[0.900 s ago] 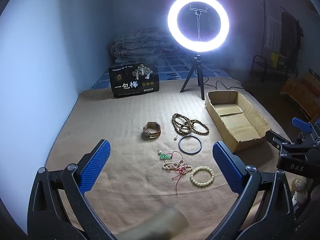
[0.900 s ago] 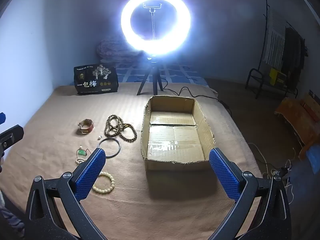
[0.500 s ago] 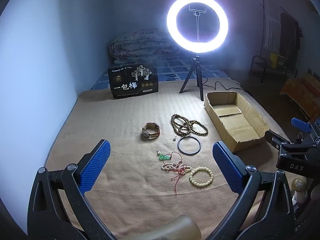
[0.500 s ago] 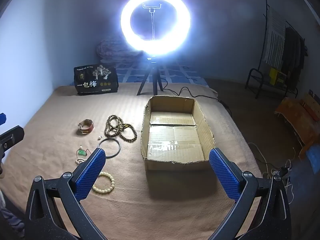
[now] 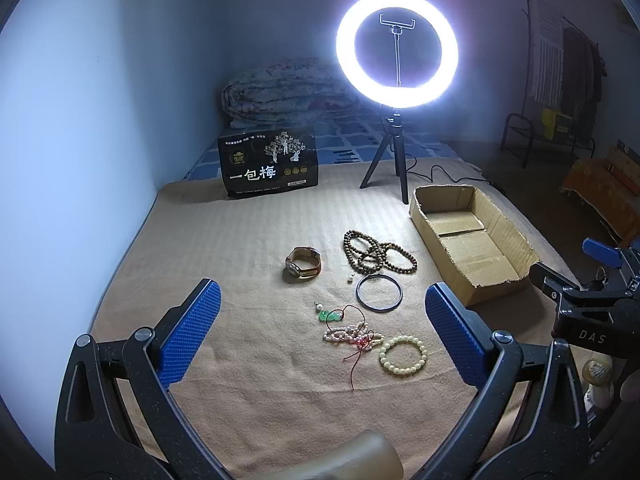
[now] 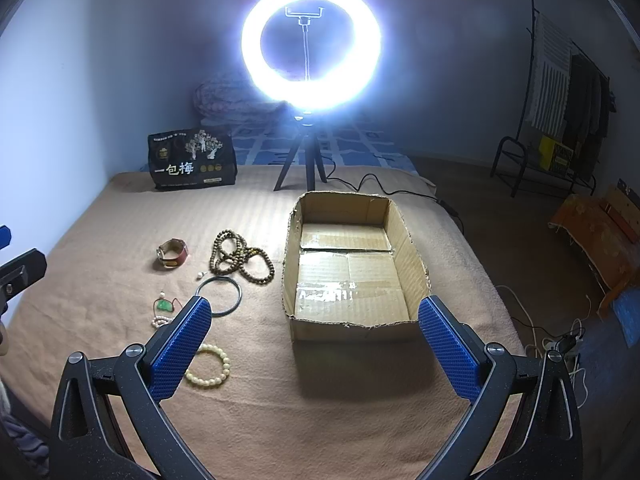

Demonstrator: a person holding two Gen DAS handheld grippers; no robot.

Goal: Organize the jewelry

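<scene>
A: Left wrist view first. What sits ahead of the left tool point(image 5: 320, 328)?

B: Its jaws stand wide apart with nothing between them. The jewelry lies on the tan bed cover point(image 5: 224, 240): a watch point(image 5: 303, 267) at about 11 o'clock from the group's middle, dark wooden beads point(image 5: 376, 255) at 1 o'clock, a thin dark bangle point(image 5: 379, 293) just below them, a green pendant on red cord point(image 5: 332, 316), a pale pink bead string point(image 5: 352, 335), and a cream bead bracelet point(image 5: 403, 356) at 5 o'clock.

A: And the cardboard box point(image 5: 500, 232)?

B: Off at 2 o'clock, apart from the jewelry, seen at an angle. At 3 o'clock the other gripper's black frame shows.

A: Now the right wrist view.

B: The right tool point(image 6: 314, 340) is also spread wide, holding nothing. Here the box point(image 6: 412, 256) lies straight ahead at 12 o'clock, and its taped floor shows with no jewelry in it. The jewelry sits at 10 o'clock, left of the box; the left finger point(image 6: 180, 350) hides part of the pink string and touches the view of the bracelet point(image 6: 212, 368).

A: Anything shared?

B: The lit ring light point(image 6: 311, 44) on its tripod and the black printed bag point(image 6: 191, 160) at the far edge.
</scene>
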